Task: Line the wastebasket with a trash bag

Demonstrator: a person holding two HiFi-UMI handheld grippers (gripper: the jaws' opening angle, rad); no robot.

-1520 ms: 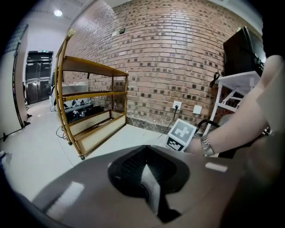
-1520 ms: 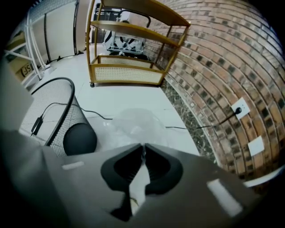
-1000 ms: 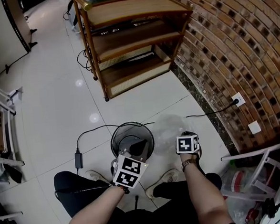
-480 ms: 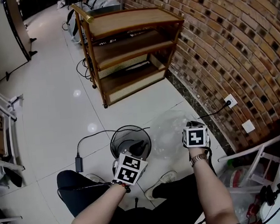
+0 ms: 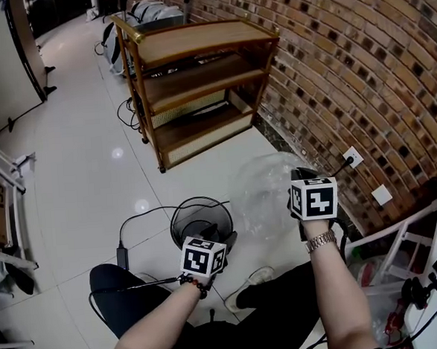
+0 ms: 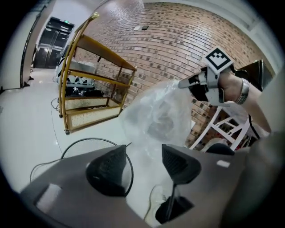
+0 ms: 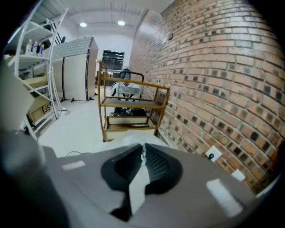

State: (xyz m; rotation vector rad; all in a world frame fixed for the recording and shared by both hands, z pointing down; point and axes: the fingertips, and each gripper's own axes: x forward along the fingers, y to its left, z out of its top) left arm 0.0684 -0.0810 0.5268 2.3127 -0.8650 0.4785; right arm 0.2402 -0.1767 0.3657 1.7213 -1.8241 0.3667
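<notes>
The black mesh wastebasket (image 5: 199, 217) stands on the white floor in front of the person's legs, and its rim (image 6: 80, 143) shows past my left jaws. A clear trash bag (image 5: 266, 183) hangs billowed to its right. My right gripper (image 5: 298, 176) is raised and shut on the bag's top edge, with a strip of film (image 7: 137, 187) pinched between its pads. My left gripper (image 5: 222, 241) is low at the basket's near rim and its jaws are opening. The bag (image 6: 159, 116) hangs just beyond the gap, and the pads (image 6: 109, 171) do not press on it.
A wooden three-shelf cart (image 5: 197, 82) stands behind the basket against the brick wall (image 5: 361, 85). A black cable with an adapter (image 5: 124, 253) lies left of the basket. A wall socket (image 5: 349, 157) is low on the wall. A white frame (image 5: 402, 243) and bagged clutter fill the right.
My right gripper has risen, lifting the bag clear of the floor so that it billows out. The left gripper's jaws have parted beside the basket.
</notes>
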